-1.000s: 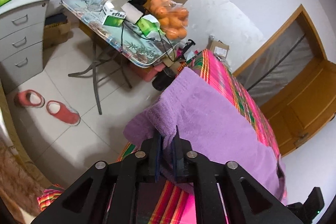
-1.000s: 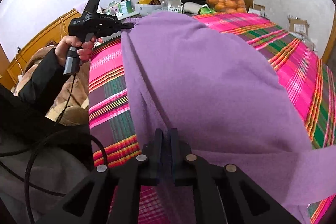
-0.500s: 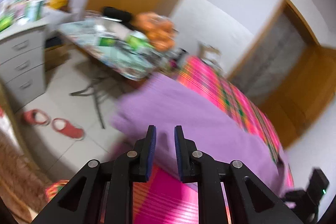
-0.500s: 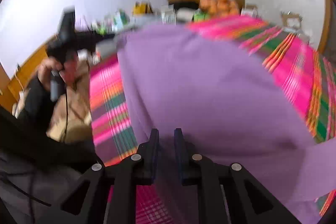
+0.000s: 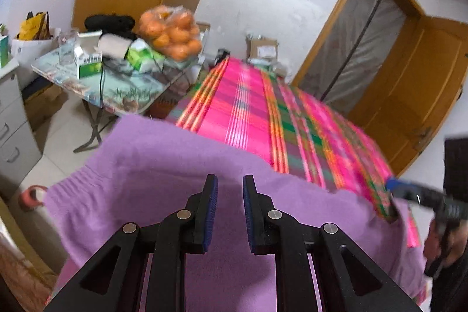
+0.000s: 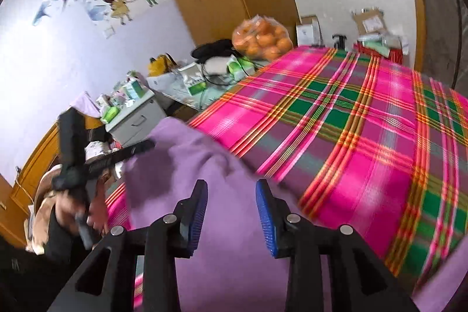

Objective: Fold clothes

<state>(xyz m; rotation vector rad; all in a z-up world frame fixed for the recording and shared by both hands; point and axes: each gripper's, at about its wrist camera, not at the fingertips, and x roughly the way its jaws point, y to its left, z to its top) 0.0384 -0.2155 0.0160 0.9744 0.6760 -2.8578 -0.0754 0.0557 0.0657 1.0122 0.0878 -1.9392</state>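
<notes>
A purple knit garment lies folded back on the near part of a bed with a pink and green plaid cover. My left gripper hovers open just above the garment's folded edge, with nothing between its fingers. The right gripper is open too, above the same purple garment. In the right wrist view the left gripper shows at the left, held by a hand. The right gripper appears blurred at the right edge of the left wrist view.
A folding table beside the bed carries boxes, a glass and a bag of oranges. Grey drawers stand on the left, a red slipper lies on the floor. Wooden doors are to the right.
Both grippers were shut on the purple garment's edge a second ago; they have opened and let go. The garment's far part has been folded back toward the near side, uncovering the plaid cover.
</notes>
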